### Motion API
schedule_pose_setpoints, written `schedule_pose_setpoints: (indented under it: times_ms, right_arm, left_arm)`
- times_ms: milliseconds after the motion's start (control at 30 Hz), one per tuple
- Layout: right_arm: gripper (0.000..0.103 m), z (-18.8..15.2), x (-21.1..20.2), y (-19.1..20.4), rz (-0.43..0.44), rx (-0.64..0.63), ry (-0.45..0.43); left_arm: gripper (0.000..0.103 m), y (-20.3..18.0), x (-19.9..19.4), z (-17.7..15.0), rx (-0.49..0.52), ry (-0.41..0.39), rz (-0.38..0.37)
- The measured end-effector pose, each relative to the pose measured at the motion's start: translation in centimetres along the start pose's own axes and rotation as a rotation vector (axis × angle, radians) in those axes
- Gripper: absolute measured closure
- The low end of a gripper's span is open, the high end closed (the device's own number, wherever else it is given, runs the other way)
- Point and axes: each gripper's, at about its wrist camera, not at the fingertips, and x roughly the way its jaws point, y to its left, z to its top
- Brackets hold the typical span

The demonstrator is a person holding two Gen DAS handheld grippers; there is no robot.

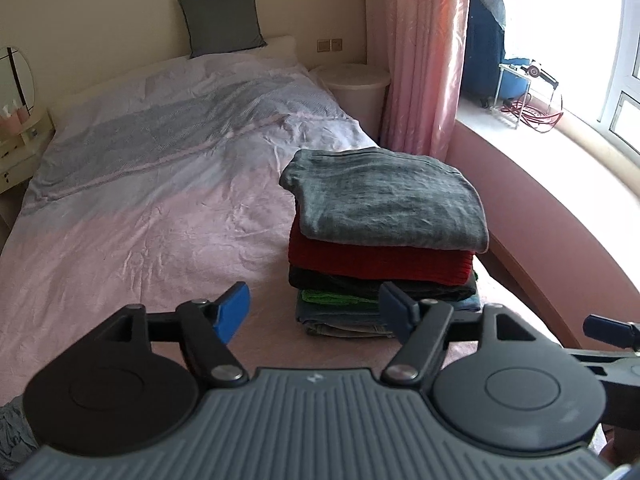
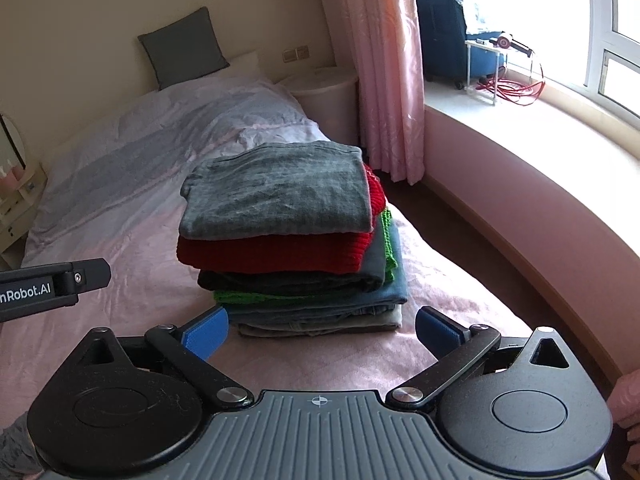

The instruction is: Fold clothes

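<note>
Daylight is pouring in from the window (image 1: 624, 60) on the right, blowing out to white glare in both views. It is falling softly across the bed (image 1: 140, 208), leaving the wall (image 1: 100, 12) dimmer and warm-toned. The stack (image 2: 280, 216) is casting a faint shadow on its left side. Fisheye distortion is bending the sill (image 2: 540, 152) and darkening the corners. Focus is looking slightly soft throughout.

Neat stack of folded clothes (image 2: 288, 240) on bed (image 2: 120, 280), grey garment (image 2: 280, 192) topmost.
</note>
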Motion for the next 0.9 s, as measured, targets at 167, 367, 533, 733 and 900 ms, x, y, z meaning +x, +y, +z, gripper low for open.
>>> schedule_pose_setpoints:
  times_ms: [167,367,533,733,900]
  right_arm:
    - [0.001,-0.8,-0.8,0.1,-0.019,0.005,0.013]
    - [0.001,-1.5,-1.3,0.3,-0.017,0.011,0.025]
    - [0.001,-1.6,-1.5,0.6,-0.017,0.006,0.029]
    - [0.001,-1.4,-1.3,0.7,-0.016,0.010,0.033]
    - [0.001,-1.3,-1.1,0.7,-0.010,0.014,0.035]
  left_arm:
    - [0.034,0.2,-0.8,-0.8,-0.003,0.010,-0.016]
    - [0.034,0.3,-1.2,-2.0,-0.008,0.028,-0.024]
    - [0.034,0.3,-1.2,-2.6,-0.014,0.046,-0.024]
    - [0.034,0.2,-0.9,-3.0,-0.011,0.052,-0.036]
    - [0.034,0.0,-0.4,-3.1,-0.007,0.056,-0.036]
